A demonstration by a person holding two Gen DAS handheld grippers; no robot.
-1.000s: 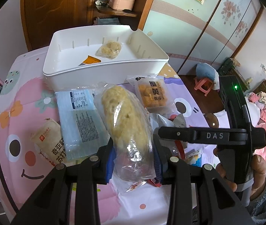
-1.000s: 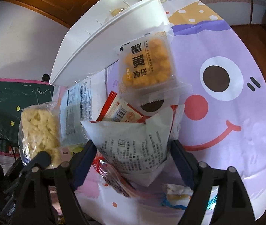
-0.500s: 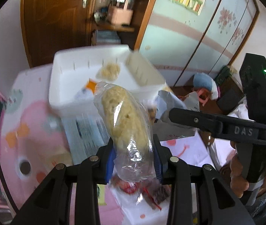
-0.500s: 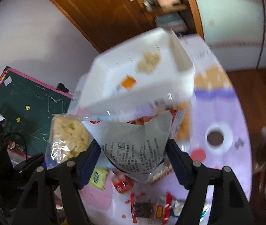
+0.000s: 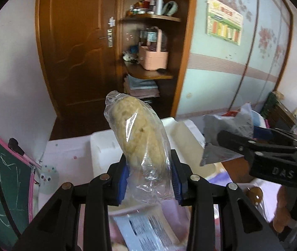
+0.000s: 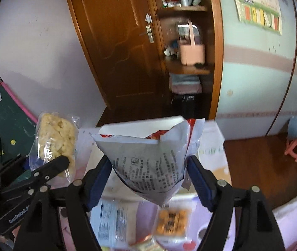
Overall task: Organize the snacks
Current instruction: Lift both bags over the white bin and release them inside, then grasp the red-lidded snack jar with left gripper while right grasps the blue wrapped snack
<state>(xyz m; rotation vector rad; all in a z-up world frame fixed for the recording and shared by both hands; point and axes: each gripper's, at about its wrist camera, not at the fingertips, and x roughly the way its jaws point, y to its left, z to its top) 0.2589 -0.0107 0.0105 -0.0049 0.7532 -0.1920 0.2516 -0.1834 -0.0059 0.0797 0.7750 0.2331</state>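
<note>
My left gripper (image 5: 148, 179) is shut on a clear bag of pale yellow puffed snack (image 5: 140, 138), which stands upright in the air. My right gripper (image 6: 148, 179) holds a white and grey printed snack bag (image 6: 150, 161) between its blue pads, lifted off the table; its jaws are opening slightly. Each gripper shows in the other's view: the right gripper (image 5: 242, 144) at the right, the left gripper (image 6: 50, 167) at the left with the clear bag (image 6: 54, 138). The white bin (image 5: 104, 146) lies just beyond and below both bags; its contents are hidden.
On the cartoon tablecloth (image 6: 211, 146) below lie a blue and white packet (image 6: 115, 223) and an orange snack pack (image 6: 172, 222). A green chalkboard (image 5: 2, 188) leans at the left. Behind stand a wooden door (image 5: 75, 52) and a shelf with a pink basket (image 5: 153, 57).
Both grippers have risen with their bags and tilted up. The bin and the table packets have dropped low in view; the door and shelf now fill the background.
</note>
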